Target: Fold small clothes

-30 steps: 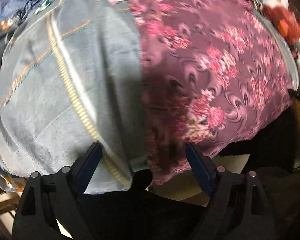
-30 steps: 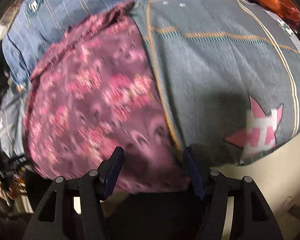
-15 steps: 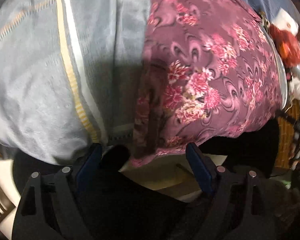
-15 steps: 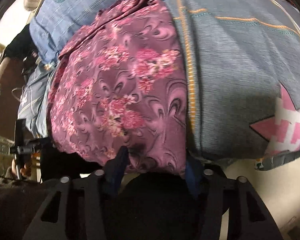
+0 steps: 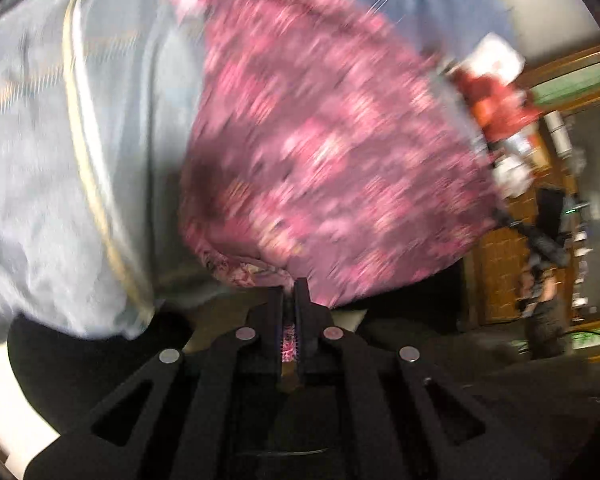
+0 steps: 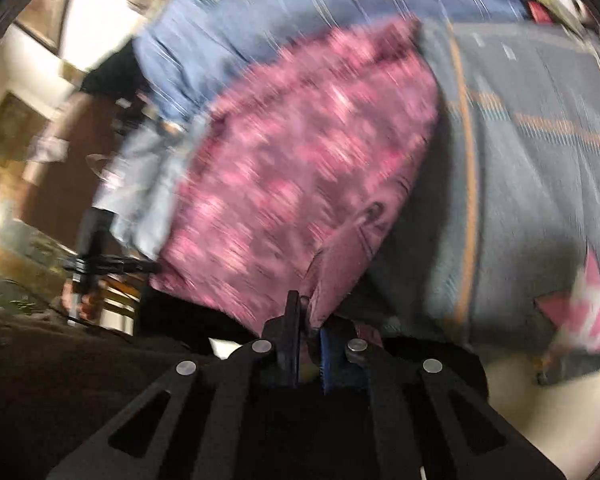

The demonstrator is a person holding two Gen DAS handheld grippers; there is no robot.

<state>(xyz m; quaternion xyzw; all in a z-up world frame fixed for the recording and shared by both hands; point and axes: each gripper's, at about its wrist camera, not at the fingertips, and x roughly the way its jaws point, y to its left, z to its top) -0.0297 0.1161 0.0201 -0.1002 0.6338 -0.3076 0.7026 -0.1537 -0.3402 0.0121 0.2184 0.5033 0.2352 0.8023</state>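
Left wrist: no legible writing.

A grey striped blanket [image 6: 540, 184], blurred, carries the floral garment [image 6: 300, 176].

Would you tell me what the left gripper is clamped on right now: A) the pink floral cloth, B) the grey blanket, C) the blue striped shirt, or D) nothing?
A: in the left wrist view the left gripper has its jaws shut on an edge of the floral cloth.
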